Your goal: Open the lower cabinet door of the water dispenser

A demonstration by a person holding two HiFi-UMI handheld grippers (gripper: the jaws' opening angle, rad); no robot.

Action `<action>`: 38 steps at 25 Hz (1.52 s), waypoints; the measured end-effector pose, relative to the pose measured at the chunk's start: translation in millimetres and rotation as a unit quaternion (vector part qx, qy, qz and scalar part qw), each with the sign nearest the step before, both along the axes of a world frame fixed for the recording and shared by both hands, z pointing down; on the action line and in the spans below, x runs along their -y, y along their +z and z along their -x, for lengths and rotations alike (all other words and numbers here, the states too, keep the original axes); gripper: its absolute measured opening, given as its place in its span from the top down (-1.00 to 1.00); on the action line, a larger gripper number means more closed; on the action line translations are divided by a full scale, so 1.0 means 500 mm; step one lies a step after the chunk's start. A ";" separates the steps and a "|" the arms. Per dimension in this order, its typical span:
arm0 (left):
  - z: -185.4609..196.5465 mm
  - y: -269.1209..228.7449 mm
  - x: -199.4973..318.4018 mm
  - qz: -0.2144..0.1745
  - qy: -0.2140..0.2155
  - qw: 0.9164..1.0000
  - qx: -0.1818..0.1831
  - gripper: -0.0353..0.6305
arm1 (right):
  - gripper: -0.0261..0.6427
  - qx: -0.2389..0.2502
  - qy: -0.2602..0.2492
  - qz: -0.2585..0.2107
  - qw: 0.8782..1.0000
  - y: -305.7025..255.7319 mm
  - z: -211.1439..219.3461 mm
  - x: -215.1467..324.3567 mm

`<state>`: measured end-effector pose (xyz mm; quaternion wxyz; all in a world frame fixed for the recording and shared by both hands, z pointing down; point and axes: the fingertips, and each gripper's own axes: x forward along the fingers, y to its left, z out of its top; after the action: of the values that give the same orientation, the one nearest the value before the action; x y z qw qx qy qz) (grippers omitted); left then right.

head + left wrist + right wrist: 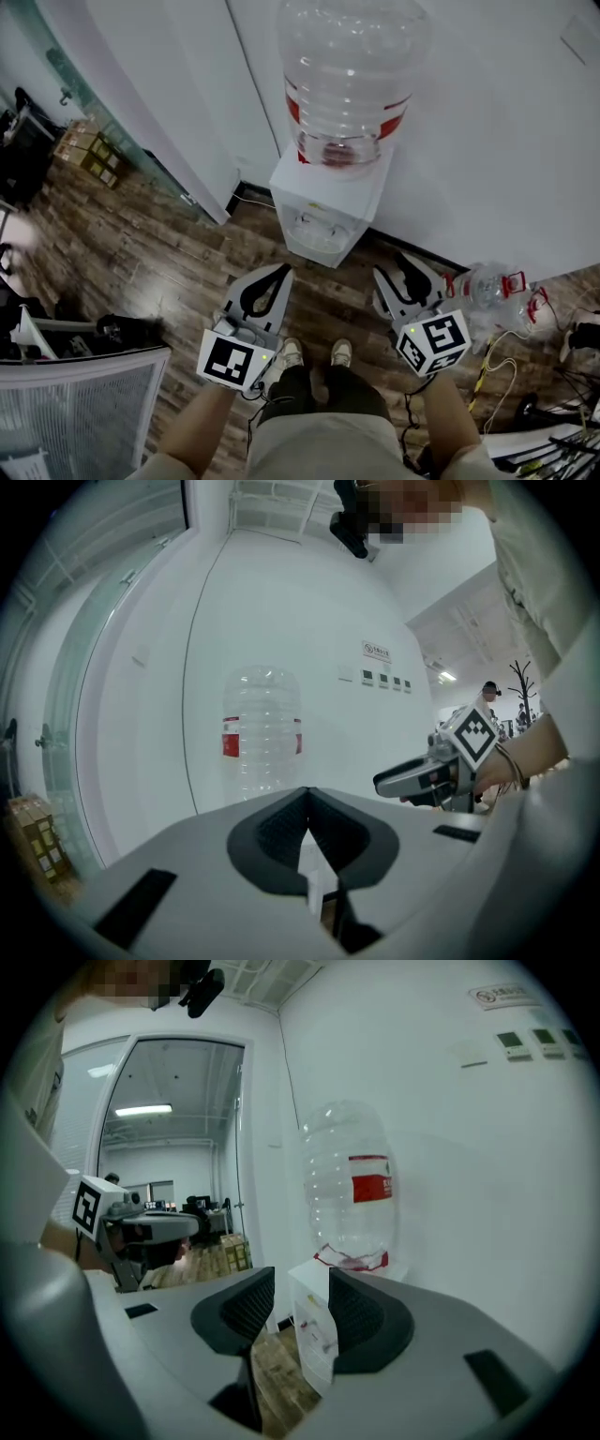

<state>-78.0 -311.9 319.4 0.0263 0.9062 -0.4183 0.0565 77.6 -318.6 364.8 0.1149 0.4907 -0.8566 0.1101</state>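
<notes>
- Dispenser [323,202] stands on the wood floor [159,253] against the white wall, straight ahead of the person's feet and well apart from both tools. Its lower door is on the front face below the taps, and no view shows it plainly.
- Right tool [394,264] has its jaws apart with nothing between them. In the right gripper view the dispenser's front shows far off through the gap.
- Left tool [281,274] has its jaws together at the tips and is empty.
- The step in hand, as I judge it, is the approach. The door sits low, so the right tool should go down and forward to the door's free edge or handle (which side that is I cannot tell from here), pointing about level.
- Hook or pinch that edge, then pull along the door's arc rather than straight back. A straight tug may drag the body across the floor.
- The left tool could steady the white top if the body shifts, clear of the bottle [347,84].
- Looks: a short white box with a recessed front, and on top a large clear upended bottle with a red label, seemingly almost empty.
</notes>
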 end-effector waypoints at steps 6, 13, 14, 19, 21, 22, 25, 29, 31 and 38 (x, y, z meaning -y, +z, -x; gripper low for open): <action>-0.010 0.098 0.023 0.002 0.007 1.000 0.009 0.88 | 0.17 -0.001 -0.014 0.020 1.000 0.140 -0.003 0.047; -0.025 0.261 0.054 0.009 0.014 1.000 0.020 0.88 | 0.07 0.008 -0.010 0.029 1.000 0.317 -0.026 0.085; -0.026 0.290 0.058 0.011 0.012 1.000 0.020 0.88 | 0.06 0.007 -0.009 0.031 0.999 0.348 -0.029 0.087; -0.022 0.425 0.082 0.012 0.005 1.000 0.015 0.88 | 0.02 0.004 -0.002 0.037 0.999 0.494 -0.045 0.100; -0.018 0.472 0.088 0.005 0.008 1.000 0.025 0.88 | -0.05 0.010 -0.006 0.049 0.999 0.554 -0.041 0.107; -0.019 0.495 0.091 -0.006 0.016 0.999 0.041 0.88 | -0.09 0.013 -0.008 0.055 0.998 0.584 -0.039 0.113; -0.033 0.565 0.099 -0.044 0.049 0.994 0.089 0.88 | -0.12 0.009 -0.013 0.061 0.998 0.666 -0.039 0.129; -0.048 0.675 0.106 -0.032 0.062 0.993 0.095 0.88 | -0.13 0.012 -0.015 0.066 0.998 0.767 -0.039 0.151; -0.057 0.726 0.111 -0.030 0.069 0.992 0.100 0.88 | -0.13 0.014 -0.017 0.071 0.997 0.817 -0.040 0.165; -0.062 0.883 0.142 -0.017 0.058 0.996 0.066 0.88 | -0.11 0.005 -0.028 0.083 0.996 0.983 -0.028 0.191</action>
<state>-46.8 -382.9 760.8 -0.0205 0.9235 -0.3666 0.1107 91.8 -413.9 856.4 0.1538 0.4548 -0.8585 0.1802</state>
